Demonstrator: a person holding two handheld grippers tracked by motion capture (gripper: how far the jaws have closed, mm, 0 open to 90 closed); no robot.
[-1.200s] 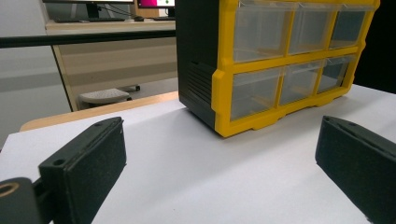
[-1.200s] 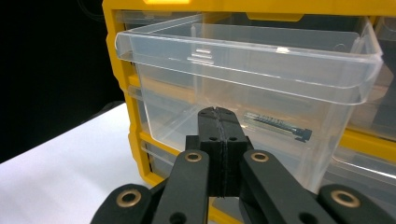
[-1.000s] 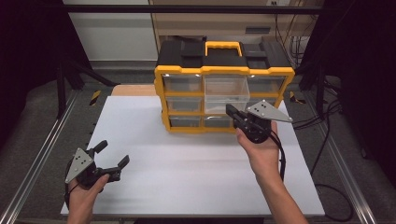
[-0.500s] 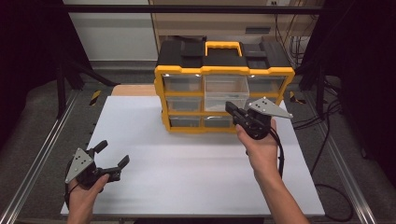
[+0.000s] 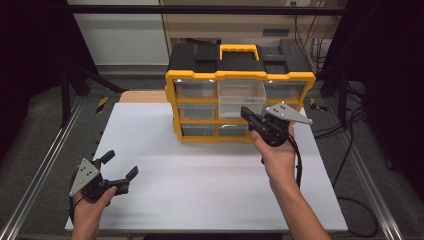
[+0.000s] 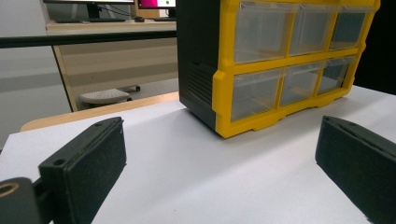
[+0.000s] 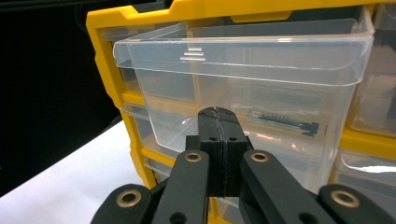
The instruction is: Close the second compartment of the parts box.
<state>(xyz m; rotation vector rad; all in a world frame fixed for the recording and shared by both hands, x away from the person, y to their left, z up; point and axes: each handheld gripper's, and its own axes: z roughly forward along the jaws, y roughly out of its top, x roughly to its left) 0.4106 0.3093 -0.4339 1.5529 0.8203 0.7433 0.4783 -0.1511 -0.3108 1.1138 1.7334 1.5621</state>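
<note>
At about seven o'clock on the white desk [image 5: 210, 180], the left claw [image 5: 120, 172] sat low in the person's hand, its jaws spread wide with nothing between them, pointing toward the yellow-and-black organizer [image 5: 240, 95] well apart from it. That organizer stood at twelve o'clock, near the desk's far edge. Its clear middle drawer [image 5: 242, 100] stuck out from the front. At about two o'clock, the right claw [image 5: 248, 116] was pressed fully closed, holding nothing, its tips right at the drawer's front wall [image 7: 243, 112]; whether they touched it could not be told.
</note>
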